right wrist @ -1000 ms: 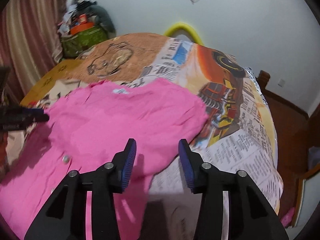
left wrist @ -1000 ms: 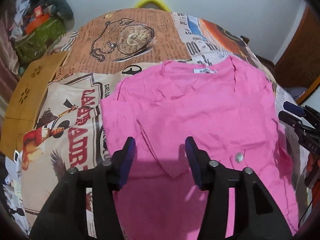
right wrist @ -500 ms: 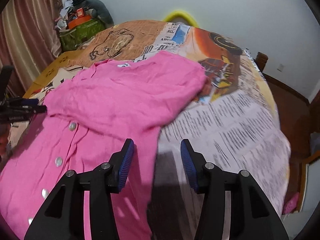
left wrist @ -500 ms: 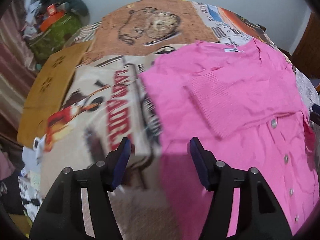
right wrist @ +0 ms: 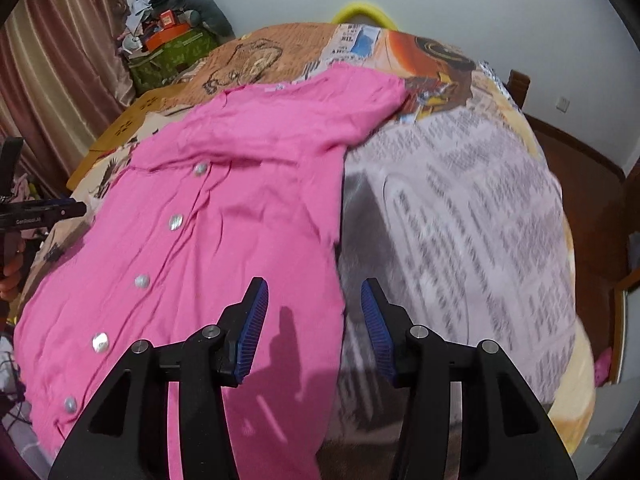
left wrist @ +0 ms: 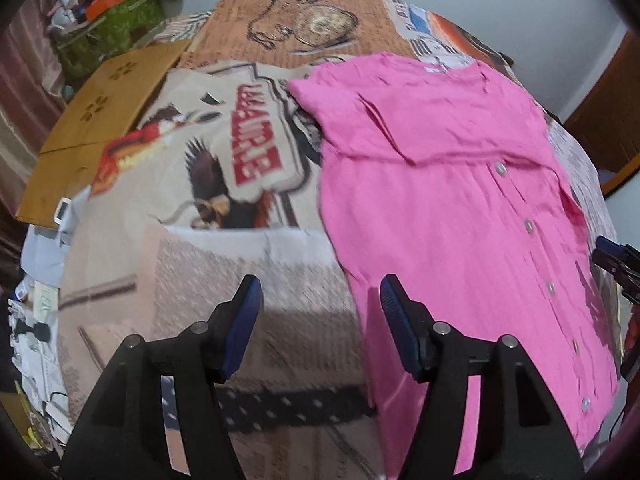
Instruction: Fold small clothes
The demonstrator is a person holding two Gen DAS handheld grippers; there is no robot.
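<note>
A pink buttoned garment (left wrist: 452, 208) of thin, slightly creased fabric lies flat on a bed, front up, with a row of round pearly buttons (right wrist: 175, 221) running down its placket. Both sleeves are folded in across the chest, so the upper part forms a soft double layer with a diagonal edge. A small white label (left wrist: 434, 69) shows at the neckline.

Beneath it lies a printed bedspread (left wrist: 240, 160) with newspaper text, a pocket-watch drawing and bold red lettering; the nearest parts are blurred.

The left gripper (left wrist: 320, 312) hangs over the garment's left edge, its ribbed blue pads (left wrist: 394, 312) parted about halfway with nothing between them, one finger above the bedspread and the other above the pink cloth. The right gripper (right wrist: 314, 316) hangs over the opposite edge in the same way, jaws moderately apart and empty.

A flat cardboard sheet (left wrist: 100, 120) lies at the bed's far left, near a green patterned box (right wrist: 172, 60) piled with clutter. A ribbed curtain (right wrist: 52, 80) hangs beside it.
</note>
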